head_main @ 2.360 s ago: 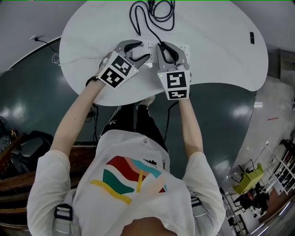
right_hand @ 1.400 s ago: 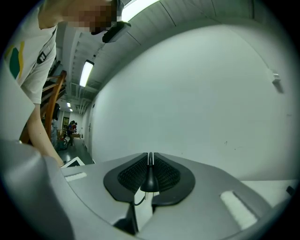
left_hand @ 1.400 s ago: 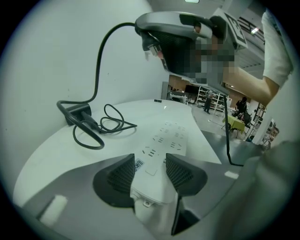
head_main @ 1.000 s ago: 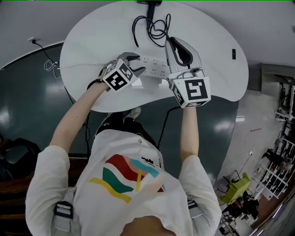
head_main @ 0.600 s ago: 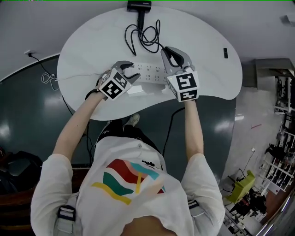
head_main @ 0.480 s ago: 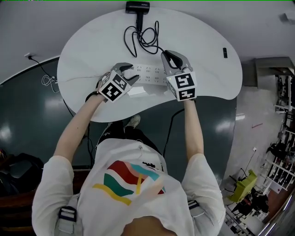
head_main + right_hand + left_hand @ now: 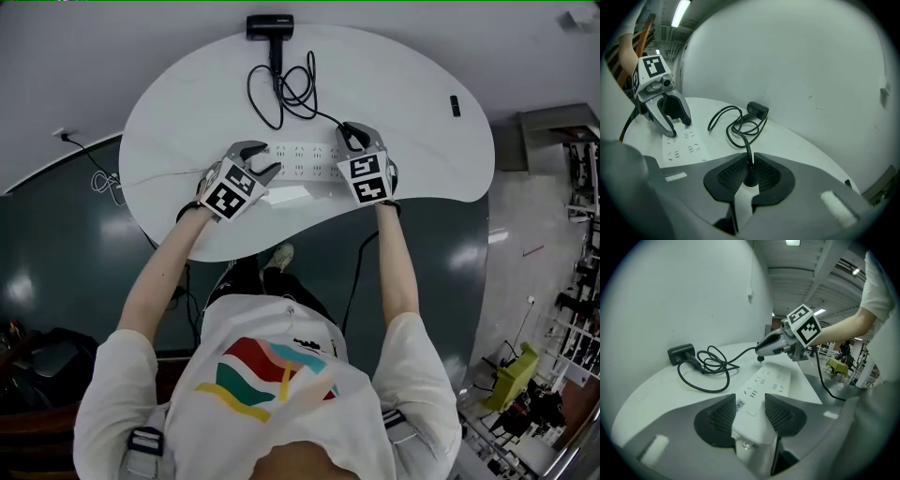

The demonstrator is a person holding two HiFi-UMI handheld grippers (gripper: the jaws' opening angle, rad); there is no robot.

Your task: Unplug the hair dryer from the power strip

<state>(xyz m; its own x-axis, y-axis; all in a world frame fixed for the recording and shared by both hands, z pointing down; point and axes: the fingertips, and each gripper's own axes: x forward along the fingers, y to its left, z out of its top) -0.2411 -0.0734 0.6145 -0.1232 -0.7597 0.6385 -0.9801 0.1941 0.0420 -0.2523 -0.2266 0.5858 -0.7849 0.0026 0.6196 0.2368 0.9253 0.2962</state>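
Note:
A white power strip (image 7: 305, 157) lies across the white table (image 7: 412, 112). My left gripper (image 7: 265, 159) is shut on its left end; in the left gripper view the pads (image 7: 723, 414) press on both sides of the strip (image 7: 764, 385). My right gripper (image 7: 349, 136) is shut on the black plug (image 7: 750, 179), just beyond the strip's right end. The plug (image 7: 761, 358) hangs free a little above the strip, out of any socket. Its black cord (image 7: 281, 89) loops back to the black hair dryer (image 7: 270, 25) at the table's far edge.
A small dark object (image 7: 455, 106) lies near the table's right edge. A thin cable (image 7: 150, 176) runs from the strip off the left side of the table. A black cable (image 7: 359, 267) hangs below the near edge by my legs.
My right gripper has come down with the plug from high above the strip to just over the table at the strip's right end. The left gripper has stayed on the strip.

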